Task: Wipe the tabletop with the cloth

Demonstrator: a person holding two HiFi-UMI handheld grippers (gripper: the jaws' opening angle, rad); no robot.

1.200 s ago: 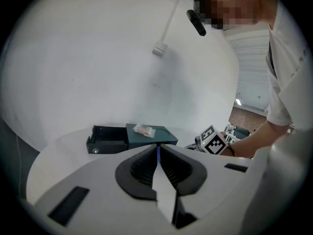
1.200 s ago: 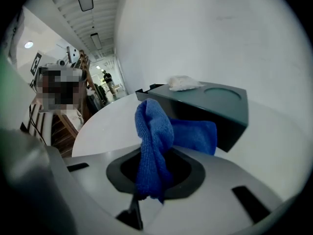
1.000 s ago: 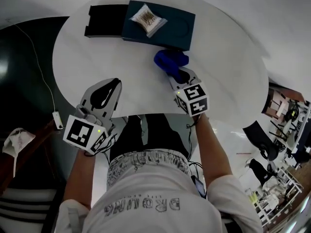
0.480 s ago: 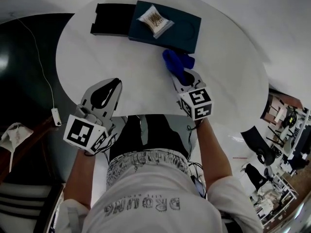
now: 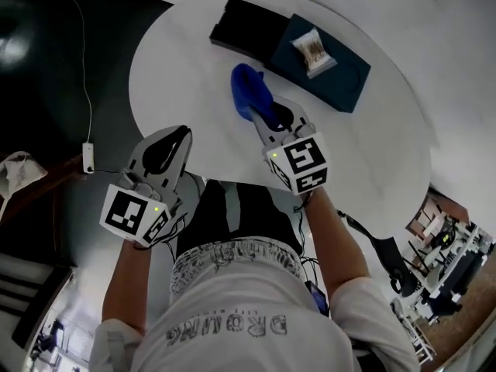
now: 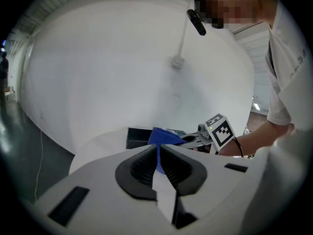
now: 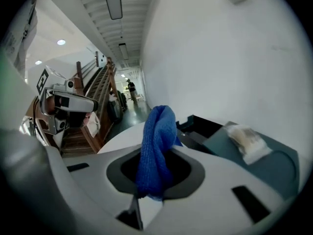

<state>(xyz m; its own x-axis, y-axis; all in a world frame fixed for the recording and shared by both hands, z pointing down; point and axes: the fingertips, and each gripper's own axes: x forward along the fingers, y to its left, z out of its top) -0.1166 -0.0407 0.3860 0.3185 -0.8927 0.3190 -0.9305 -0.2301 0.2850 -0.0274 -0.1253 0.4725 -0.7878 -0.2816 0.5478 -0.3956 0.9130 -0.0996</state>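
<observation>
Clearly, the right gripper's (image 5: 271, 115) jaws clamp the blue cloth (image 5: 248, 91); the left gripper's (image 5: 177, 134) jaws are together.

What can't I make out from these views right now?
- Whether the cloth touches the tabletop: in the head view the cloth hides its own underside; in the right gripper view the jaws block the surface below.
- Print on the packet: too small in both views.
- Anything inside the black box: too dark in the head view.

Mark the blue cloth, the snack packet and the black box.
blue cloth (image 5: 246, 91), head view, bunched middle ahead of the jaws.
snack packet (image 5: 313, 51), head view, centre of the wrapper.
black box (image 5: 242, 23), head view, top face.
</observation>
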